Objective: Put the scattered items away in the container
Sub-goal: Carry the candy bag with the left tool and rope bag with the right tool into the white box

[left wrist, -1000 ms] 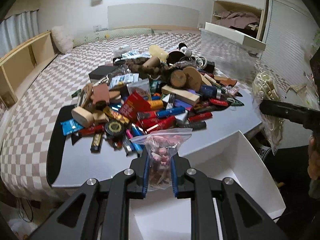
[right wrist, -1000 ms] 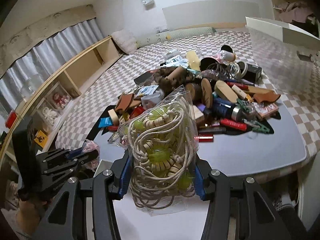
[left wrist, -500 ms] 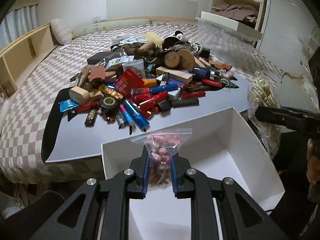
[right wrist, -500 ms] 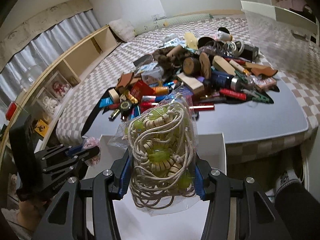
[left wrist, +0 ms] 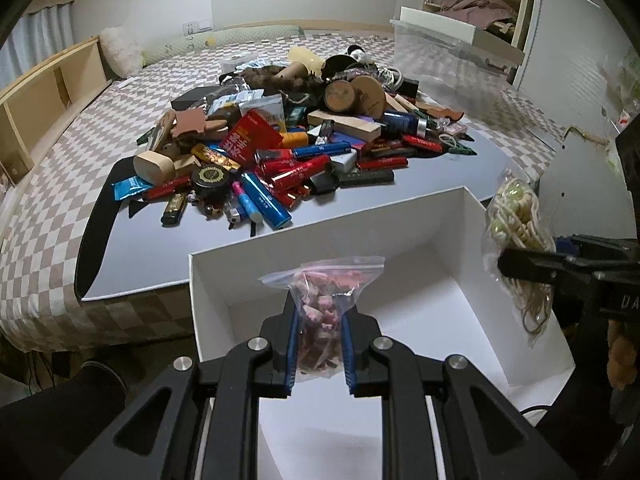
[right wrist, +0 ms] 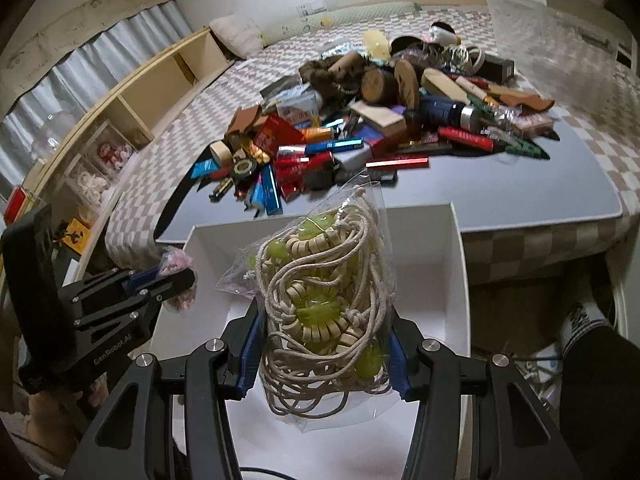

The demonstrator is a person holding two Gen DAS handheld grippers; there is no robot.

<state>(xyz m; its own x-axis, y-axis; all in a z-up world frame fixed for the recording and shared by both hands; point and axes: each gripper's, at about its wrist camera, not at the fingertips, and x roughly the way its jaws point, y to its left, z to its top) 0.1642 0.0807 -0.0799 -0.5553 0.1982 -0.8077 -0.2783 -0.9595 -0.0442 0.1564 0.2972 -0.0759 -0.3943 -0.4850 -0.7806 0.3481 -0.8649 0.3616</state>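
While both bags hang gripped, white box (left wrist: 420, 216) rim below, interior bare

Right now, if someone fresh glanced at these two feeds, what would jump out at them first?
Probably the big jumbled heap of items on the grey mat across the bed. Next, both grippers over the open white box at the bed's edge: the left gripper clamps a zip bag of pink pieces, and the right gripper clamps a clear bag of cord and green beads.
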